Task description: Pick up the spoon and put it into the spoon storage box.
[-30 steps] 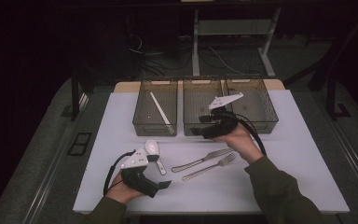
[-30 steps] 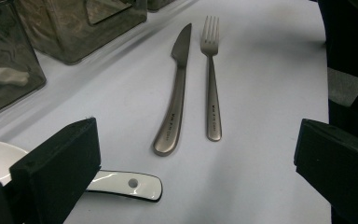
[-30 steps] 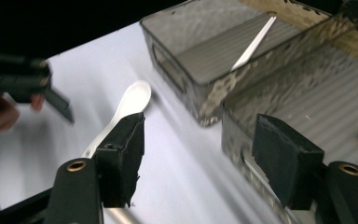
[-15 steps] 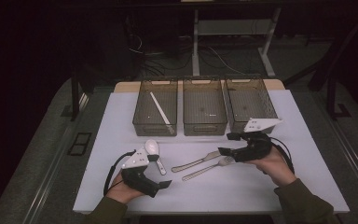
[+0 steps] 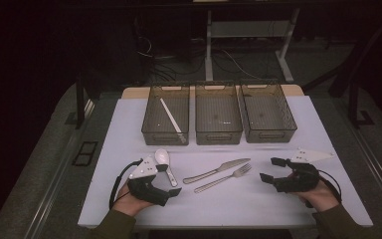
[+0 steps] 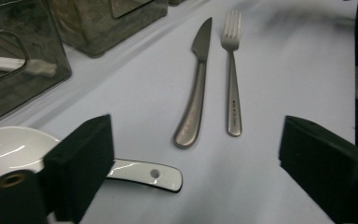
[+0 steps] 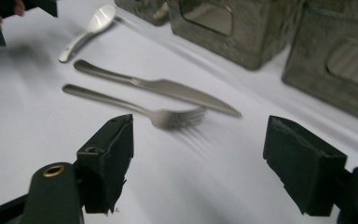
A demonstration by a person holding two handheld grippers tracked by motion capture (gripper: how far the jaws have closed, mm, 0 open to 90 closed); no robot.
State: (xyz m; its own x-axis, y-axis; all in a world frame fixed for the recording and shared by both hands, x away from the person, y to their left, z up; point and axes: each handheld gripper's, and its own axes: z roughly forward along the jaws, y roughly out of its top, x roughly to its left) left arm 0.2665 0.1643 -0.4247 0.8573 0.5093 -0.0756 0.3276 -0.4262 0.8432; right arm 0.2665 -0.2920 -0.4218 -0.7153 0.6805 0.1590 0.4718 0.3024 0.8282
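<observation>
The fork (image 5: 225, 177) lies on the desk (image 5: 238, 204) beside the knife (image 5: 216, 171), ahead of the right tool (image 5: 272, 169), whose jaws, just widening, stand open and empty. Left tool (image 5: 171, 181), just narrowing, gapes by the spoon (image 5: 163, 160). Left bin (image 5: 166, 119) holds a white stick (image 5: 170, 115).

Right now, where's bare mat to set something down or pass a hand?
Free: the strip between the fork and the right gripper; the near edge of the mat between both hands. Middle bin and right bin look empty. Crowded: spoon by the left gripper, knife beside the fork.
</observation>
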